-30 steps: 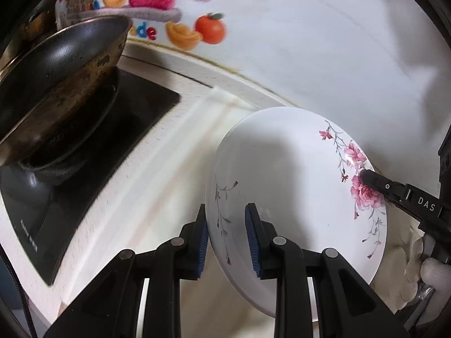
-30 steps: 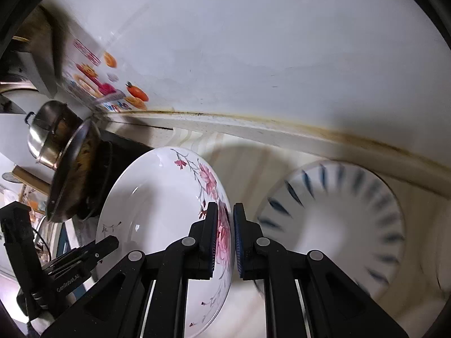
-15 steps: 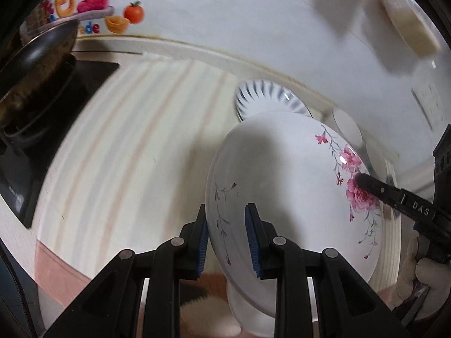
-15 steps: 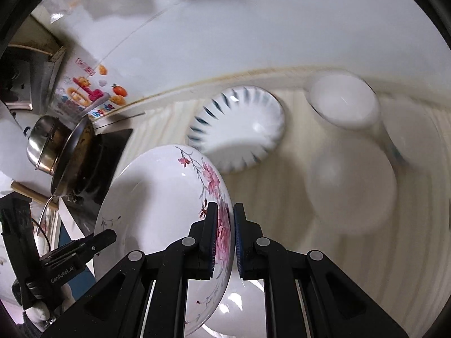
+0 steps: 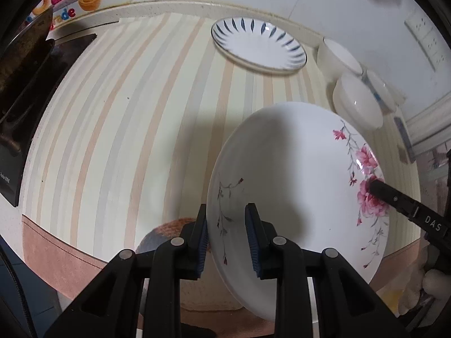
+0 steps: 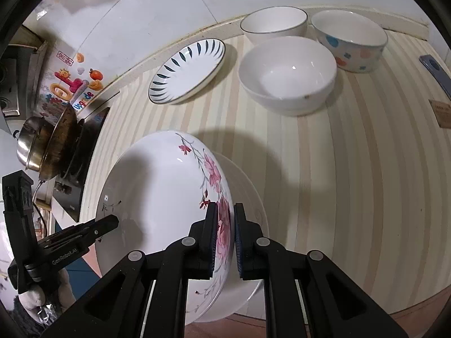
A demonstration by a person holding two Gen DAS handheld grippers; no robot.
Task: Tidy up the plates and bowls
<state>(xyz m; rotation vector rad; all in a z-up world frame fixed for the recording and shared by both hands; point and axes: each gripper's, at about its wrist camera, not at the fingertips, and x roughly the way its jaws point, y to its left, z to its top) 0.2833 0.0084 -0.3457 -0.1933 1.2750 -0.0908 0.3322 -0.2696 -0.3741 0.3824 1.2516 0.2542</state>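
A white deep plate with pink flowers (image 5: 282, 174) hangs tilted over the striped counter near its front edge, held from both sides. My left gripper (image 5: 227, 214) is shut on the rim at the grey-twig side. The right gripper (image 6: 225, 211) is shut on the opposite rim, over the big pink flower. In the right wrist view the flowered plate (image 6: 157, 186) shows its inside, with its white underside right of the rim. Each gripper's fingers appear in the other view, the right gripper's fingertips (image 5: 375, 186) and the left gripper's fingertips (image 6: 110, 222).
A plate with blue dashes (image 6: 187, 71) lies by the back wall. Right of it stand a white bowl (image 6: 287, 76), a second white bowl (image 6: 273, 22) and a spotted bowl (image 6: 349, 42). A wok (image 6: 59, 140) on a black stove sits at the left; a phone (image 6: 435, 73) lies far right.
Both grippers have carried the flowered plate to the right along the counter, away from the stove and slightly lower. The blue-dashed plate and the bowls have come into view.
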